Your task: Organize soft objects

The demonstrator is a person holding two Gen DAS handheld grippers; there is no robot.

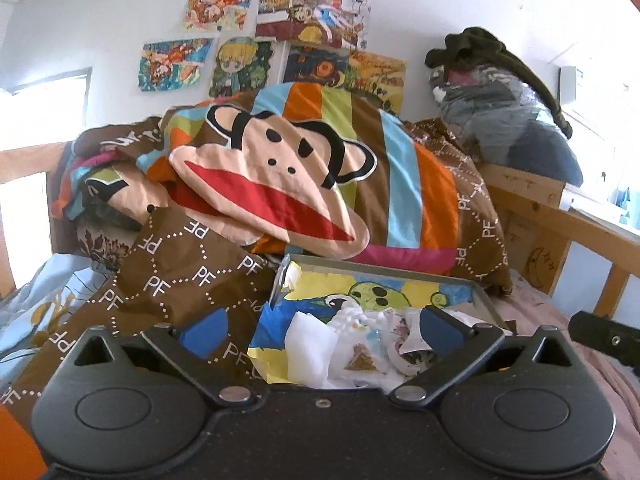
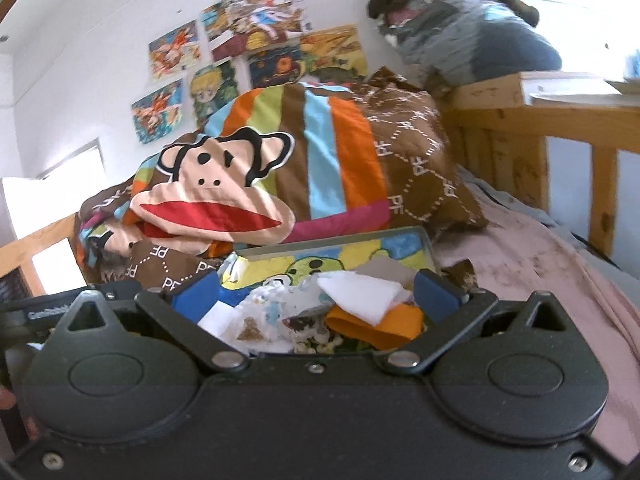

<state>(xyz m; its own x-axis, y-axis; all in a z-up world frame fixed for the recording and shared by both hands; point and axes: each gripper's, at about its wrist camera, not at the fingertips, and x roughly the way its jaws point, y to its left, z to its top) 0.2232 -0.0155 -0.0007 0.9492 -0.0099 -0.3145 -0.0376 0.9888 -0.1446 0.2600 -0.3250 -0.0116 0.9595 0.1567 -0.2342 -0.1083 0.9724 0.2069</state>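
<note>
A shallow grey tray (image 1: 486, 300) with a cartoon cloth lining sits on the bed and holds a loose pile of fabric scraps (image 1: 360, 344), white, patterned and yellow. In the right wrist view the tray (image 2: 428, 246) also holds white scraps (image 2: 360, 292) and an orange piece (image 2: 380, 326). My left gripper (image 1: 320, 330) is open, its blue pads either side of the pile, holding nothing. My right gripper (image 2: 316, 290) is open over the same pile, empty. The right gripper's body shows at the left view's right edge (image 1: 604, 336).
A striped monkey-face quilt (image 1: 280, 168) is heaped behind the tray, with brown PF-print bedding (image 1: 172, 280) at the left. A pink sheet (image 2: 532, 264) covers the bed at right. A wooden bed rail (image 2: 520, 120) carries bundled clothes (image 2: 460, 28). Posters (image 1: 280, 40) hang on the wall.
</note>
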